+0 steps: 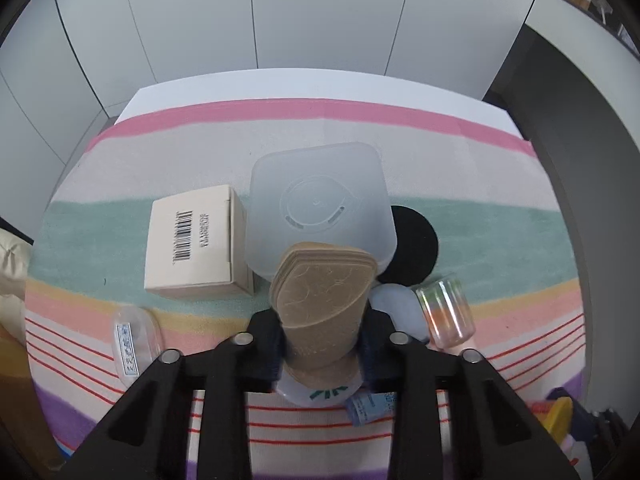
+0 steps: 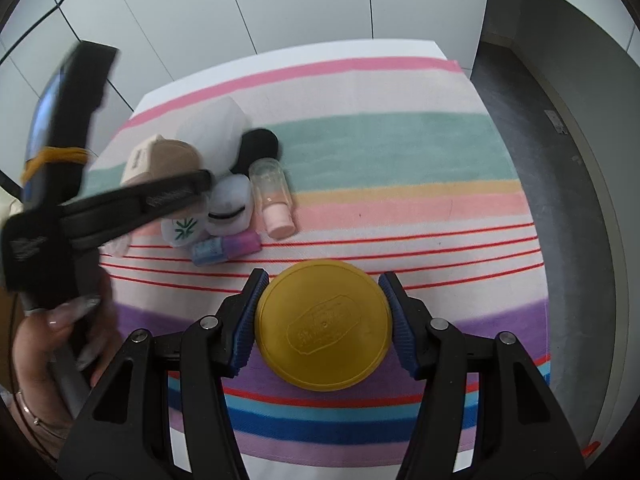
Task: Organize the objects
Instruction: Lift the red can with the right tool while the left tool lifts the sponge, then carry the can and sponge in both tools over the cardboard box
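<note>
My left gripper [image 1: 322, 340] is shut on a stack of tan paper filters [image 1: 324, 292] and holds it above the striped cloth, over a small white jar with a green logo [image 1: 320, 394]. In the right wrist view the left gripper [image 2: 196, 184] hangs over the cluster of items at the left. My right gripper [image 2: 322, 320] is shut on a round yellow lid [image 2: 322, 326] and holds it low over the purple stripes. A translucent square container [image 1: 320, 204], a beige barcode box [image 1: 196, 240], a black disc [image 1: 414, 244] and a clear bottle with a pink cap [image 2: 274, 196] lie on the cloth.
The striped cloth [image 2: 400, 160] covers a white table by a white panelled wall. A small blue-purple bottle [image 2: 226, 248], a white compact with a lash print [image 2: 230, 204] and a clear labelled pouch [image 1: 132, 340] lie near the cluster. Dark floor [image 2: 540, 160] lies to the right.
</note>
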A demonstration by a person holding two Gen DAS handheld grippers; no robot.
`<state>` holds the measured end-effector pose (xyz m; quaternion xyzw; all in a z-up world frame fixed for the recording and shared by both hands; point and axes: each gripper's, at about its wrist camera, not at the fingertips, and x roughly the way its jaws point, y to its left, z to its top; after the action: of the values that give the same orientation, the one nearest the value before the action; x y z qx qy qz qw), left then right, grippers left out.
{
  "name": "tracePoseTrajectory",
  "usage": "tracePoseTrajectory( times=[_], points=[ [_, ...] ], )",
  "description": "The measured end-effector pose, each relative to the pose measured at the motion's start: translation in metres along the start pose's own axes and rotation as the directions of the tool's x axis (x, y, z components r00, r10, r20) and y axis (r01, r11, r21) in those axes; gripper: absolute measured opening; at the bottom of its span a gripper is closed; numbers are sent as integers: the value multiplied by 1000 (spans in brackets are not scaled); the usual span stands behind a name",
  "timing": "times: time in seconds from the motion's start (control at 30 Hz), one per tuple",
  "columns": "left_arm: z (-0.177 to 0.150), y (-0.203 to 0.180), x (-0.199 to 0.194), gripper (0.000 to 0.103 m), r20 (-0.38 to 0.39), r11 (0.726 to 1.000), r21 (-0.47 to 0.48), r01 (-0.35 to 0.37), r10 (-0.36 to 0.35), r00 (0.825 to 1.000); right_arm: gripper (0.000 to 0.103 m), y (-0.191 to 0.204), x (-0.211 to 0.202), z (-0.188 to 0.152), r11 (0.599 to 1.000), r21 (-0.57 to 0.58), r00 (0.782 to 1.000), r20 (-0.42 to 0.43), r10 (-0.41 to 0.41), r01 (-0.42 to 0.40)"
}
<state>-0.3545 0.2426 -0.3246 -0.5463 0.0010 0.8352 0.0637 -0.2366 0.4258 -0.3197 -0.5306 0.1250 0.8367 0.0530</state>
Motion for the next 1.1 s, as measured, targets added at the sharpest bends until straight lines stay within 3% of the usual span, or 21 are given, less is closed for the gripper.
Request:
tracePoseTrajectory(
  times=[0.13, 0.4, 0.87, 1.1],
  points=[
    [-4, 5, -18, 24, 24, 1000, -3, 16, -16, 1000, 59, -1, -4, -1, 1000, -6, 1000, 8, -7, 8],
    [-6, 17, -77, 23, 60, 999, 40, -18, 15, 998, 59, 18, -40, 6, 999, -33, 998, 58, -20, 22],
    [-1, 49, -229, 23, 152, 985, 118, -122, 103, 983, 59, 78, -156, 22, 995, -94, 981, 193, 2, 16],
    [-32, 66, -286, 23, 173, 979, 137, -148, 124, 977, 59, 103, -190, 8, 993, -115, 979, 203, -2, 26]
  ],
)
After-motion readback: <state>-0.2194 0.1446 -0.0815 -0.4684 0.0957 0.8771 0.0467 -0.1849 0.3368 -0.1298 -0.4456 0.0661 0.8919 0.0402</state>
